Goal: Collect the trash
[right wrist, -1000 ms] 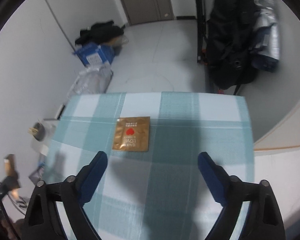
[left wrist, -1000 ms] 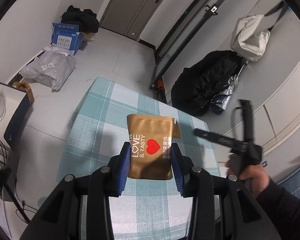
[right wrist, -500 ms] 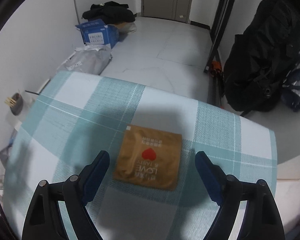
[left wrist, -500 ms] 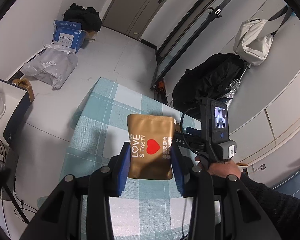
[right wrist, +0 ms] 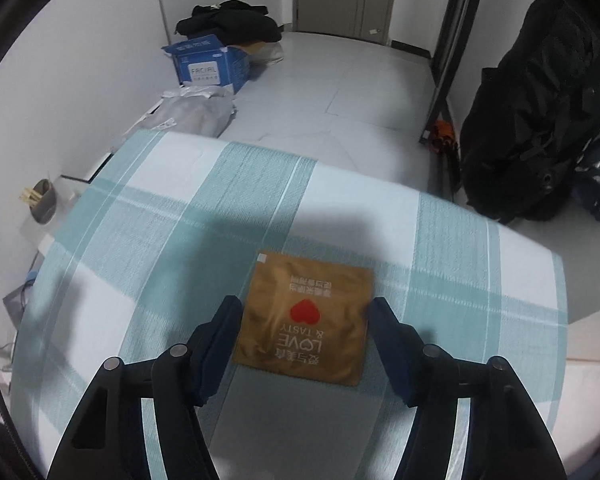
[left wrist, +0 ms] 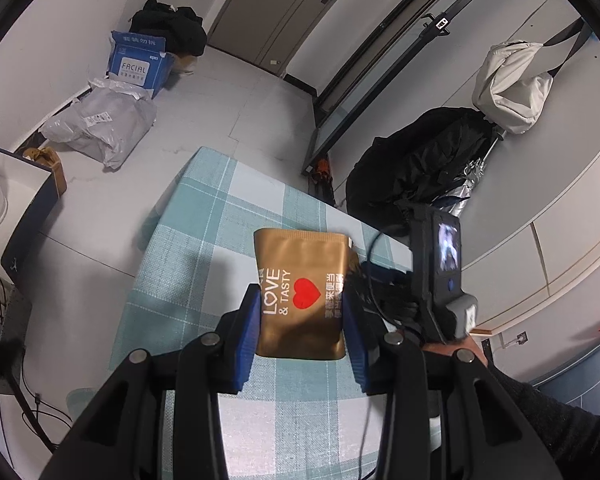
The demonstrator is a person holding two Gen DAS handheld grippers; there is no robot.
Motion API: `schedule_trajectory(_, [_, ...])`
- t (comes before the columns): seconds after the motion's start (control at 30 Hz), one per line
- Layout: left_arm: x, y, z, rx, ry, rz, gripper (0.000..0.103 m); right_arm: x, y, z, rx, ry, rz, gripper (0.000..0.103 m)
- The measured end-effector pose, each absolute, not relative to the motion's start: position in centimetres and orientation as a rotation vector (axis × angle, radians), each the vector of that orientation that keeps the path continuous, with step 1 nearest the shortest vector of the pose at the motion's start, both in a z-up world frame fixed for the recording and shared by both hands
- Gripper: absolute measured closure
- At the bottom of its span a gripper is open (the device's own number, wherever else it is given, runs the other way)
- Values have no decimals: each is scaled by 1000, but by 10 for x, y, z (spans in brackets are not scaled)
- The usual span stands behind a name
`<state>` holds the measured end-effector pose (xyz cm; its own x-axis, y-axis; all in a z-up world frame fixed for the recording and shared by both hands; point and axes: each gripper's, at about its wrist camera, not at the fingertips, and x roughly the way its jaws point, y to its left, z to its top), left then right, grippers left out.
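- left gripper (left wrist: 302,320) already has one gold packet (left wrist: 300,296) clamped in its fingers
- right gripper (right wrist: 304,340): fingers just been closing around a second packet (right wrist: 306,316) on the worktop (right wrist: 160,240), not pinching yet
- no bin in sight, so drop-off's left

A flat gold foil packet (right wrist: 306,318) lies on the teal-checked tablecloth (right wrist: 160,216), between the right gripper's (right wrist: 304,344) fingers. Beyond the table's far edge, a blue cardboard box (right wrist: 210,66) stands behind a grey plastic bag (right wrist: 192,114).
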<state>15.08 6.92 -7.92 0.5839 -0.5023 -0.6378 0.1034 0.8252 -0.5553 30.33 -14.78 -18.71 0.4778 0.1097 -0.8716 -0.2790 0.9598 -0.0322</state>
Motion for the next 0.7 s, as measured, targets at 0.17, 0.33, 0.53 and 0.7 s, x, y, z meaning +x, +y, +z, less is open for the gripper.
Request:
schedule_trajectory(0.17, [151,69,-80,-505,890,-366,69,275,-155,-186,-196,1083,303,46])
schedule_trajectory(0.33, [151,69,-79,-510,890,-366,69,237,-164,-183,-182,1130,371,46])
schedule_trajectory(0.53, [150,71,-79,-521,888,-363,69,208,-162,-176,-270,1076,375,36])
schedule_trajectory(0.7, [150,71,-80,-521,891,-357,69,214,-162,-186,-266,1095,333,37])
